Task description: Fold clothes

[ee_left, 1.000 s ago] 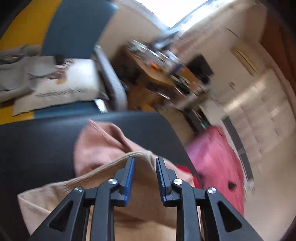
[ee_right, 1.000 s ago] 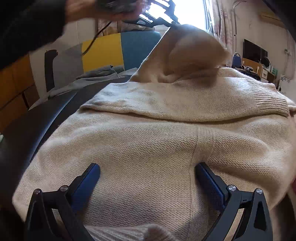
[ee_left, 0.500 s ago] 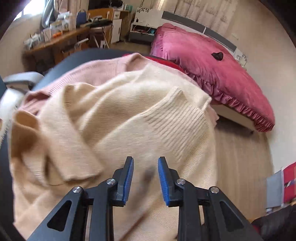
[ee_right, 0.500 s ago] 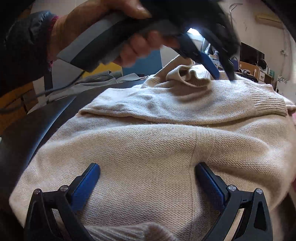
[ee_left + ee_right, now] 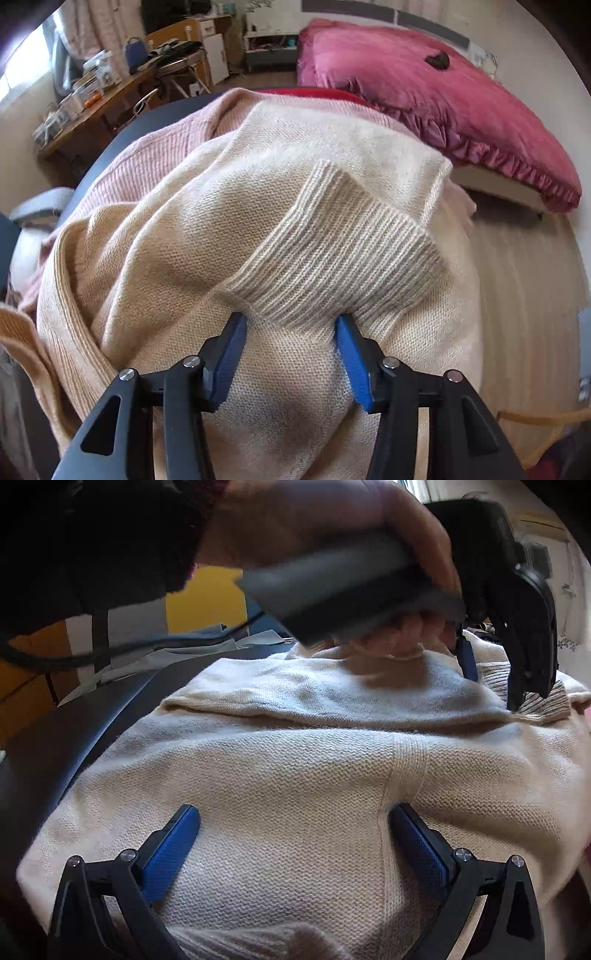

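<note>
left wrist view, going left to right: far left edge there's a tan knit (image 5: pixel 22 332) bunched up, then a pink knit (image 5: pixel 155 155) lying under and behind the cream sweater (image 5: pixel 207 258), which fills the middle of the frame on a dark table (image 5: pixel 110 147). the sweater's ribbed cuff (image 5: pixel 343 254) sits right of centre, folded across the body. the left gripper (image 5: pixel 291 325) points down at it from the bottom of the frame, blue pads either side of the cuff's lower edge; its jaws have just been opening, and the pads look like they're only brushing the knit, not pinching it, so i'd call it loose. upper left is a cluttered desk (image 5: pixel 92 99), upper right a magenta bedspread (image 5: pixel 443 96), wood floor (image 5: pixel 524 295) at right.

right wrist view: dark table at left, cream sweater across the middle and bottom with a sleeve folded over the top part. the right gripper (image 5: pixel 295 823) is spread wide at the bottom of the frame, pads resting on the knit with nothing squeezed between them. upper middle, the person's hand (image 5: pixel 332 531) holds the other gripper, its tips down on the cuff at upper right.
</note>
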